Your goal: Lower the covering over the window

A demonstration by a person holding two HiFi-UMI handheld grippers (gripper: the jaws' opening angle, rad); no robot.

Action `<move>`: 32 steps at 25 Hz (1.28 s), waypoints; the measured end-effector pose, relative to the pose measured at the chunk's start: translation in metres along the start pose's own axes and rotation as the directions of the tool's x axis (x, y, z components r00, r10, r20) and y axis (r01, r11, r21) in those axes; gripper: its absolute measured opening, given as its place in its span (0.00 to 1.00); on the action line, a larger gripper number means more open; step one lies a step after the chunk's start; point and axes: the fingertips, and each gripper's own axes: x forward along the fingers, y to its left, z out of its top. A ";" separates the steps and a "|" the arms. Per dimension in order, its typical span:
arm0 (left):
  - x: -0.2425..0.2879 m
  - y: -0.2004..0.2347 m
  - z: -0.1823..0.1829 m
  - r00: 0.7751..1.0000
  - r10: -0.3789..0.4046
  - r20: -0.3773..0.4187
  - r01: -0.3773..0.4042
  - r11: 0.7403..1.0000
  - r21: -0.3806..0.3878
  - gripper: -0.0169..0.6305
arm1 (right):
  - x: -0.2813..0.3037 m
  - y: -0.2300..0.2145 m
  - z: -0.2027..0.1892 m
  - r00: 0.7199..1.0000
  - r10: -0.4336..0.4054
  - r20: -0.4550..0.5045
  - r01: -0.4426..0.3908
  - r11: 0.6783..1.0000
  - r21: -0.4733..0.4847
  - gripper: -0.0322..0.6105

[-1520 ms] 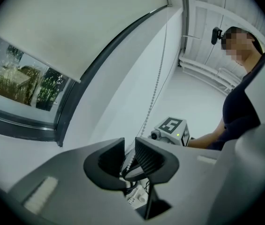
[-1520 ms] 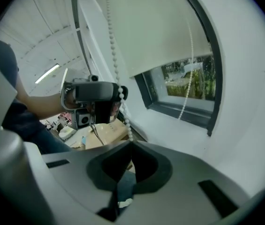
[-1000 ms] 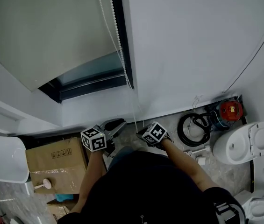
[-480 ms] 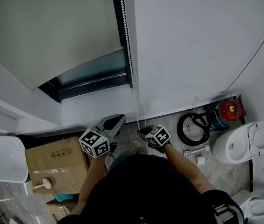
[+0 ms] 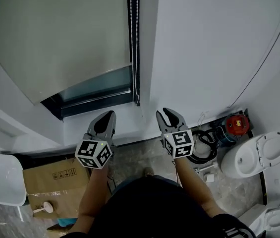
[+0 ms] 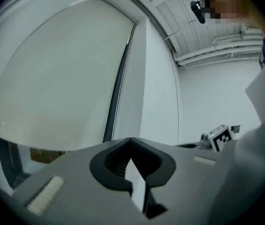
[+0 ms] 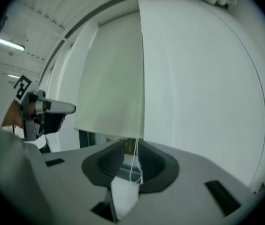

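A pale roller blind (image 5: 55, 33) covers most of the window, leaving a strip of dark glass (image 5: 100, 83) below its bottom edge. A white bead chain (image 5: 135, 43) hangs beside the blind along the window frame. My left gripper (image 5: 111, 114) is raised toward the wall under the window, shut with nothing in it; in the left gripper view its tips (image 6: 131, 139) meet. My right gripper (image 5: 169, 114) stands a little to the right of the chain, jaws apart. In the right gripper view the chain (image 7: 140, 102) hangs down into the gap of that gripper (image 7: 128, 144), loose.
On the floor at the right stand a white toilet (image 5: 256, 152), a red device (image 5: 235, 124) and a coiled black hose (image 5: 201, 143). A cardboard box (image 5: 55, 180) and a white tub (image 5: 1, 180) sit at the lower left. A thin cable (image 5: 263, 53) runs across the wall.
Both grippers have risen from near the floor to just under the window and now point at the wall. The chain's loop, earlier between them, now hangs straight by the frame.
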 end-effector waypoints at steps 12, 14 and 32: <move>-0.023 -0.028 0.105 0.981 0.020 0.193 -0.037 0.995 0.088 0.04 | -0.060 0.023 0.146 0.949 -0.095 0.302 0.108 0.994 -0.027 0.07; -0.027 -0.028 0.103 0.985 0.018 0.172 -0.037 0.993 0.108 0.04 | -0.066 0.028 0.154 0.941 -0.114 0.320 0.133 0.990 -0.038 0.07; -0.046 -0.032 0.115 0.977 0.107 0.182 -0.135 0.980 0.147 0.04 | -0.071 0.032 0.165 0.938 -0.104 0.331 0.140 0.986 -0.088 0.07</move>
